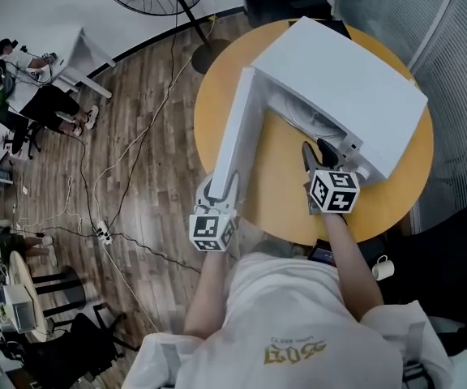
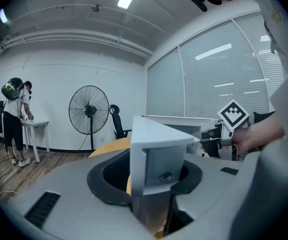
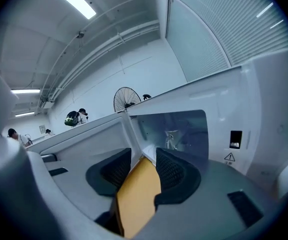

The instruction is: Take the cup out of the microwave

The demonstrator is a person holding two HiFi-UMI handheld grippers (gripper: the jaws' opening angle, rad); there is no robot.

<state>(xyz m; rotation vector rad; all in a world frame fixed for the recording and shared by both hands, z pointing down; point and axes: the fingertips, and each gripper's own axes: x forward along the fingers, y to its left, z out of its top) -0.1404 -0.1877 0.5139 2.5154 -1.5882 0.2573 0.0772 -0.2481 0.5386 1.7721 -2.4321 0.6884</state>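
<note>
We are clamping the microwave door with the left gripper; the right gripper — jaws apart, empty — is facing the cup: likely light, slick, breakable, pinched across its wall.

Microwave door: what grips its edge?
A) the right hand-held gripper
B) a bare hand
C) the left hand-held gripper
C: the left hand-held gripper is shut on the edge of the open microwave door; the right hand-held gripper stands open and empty.
</note>
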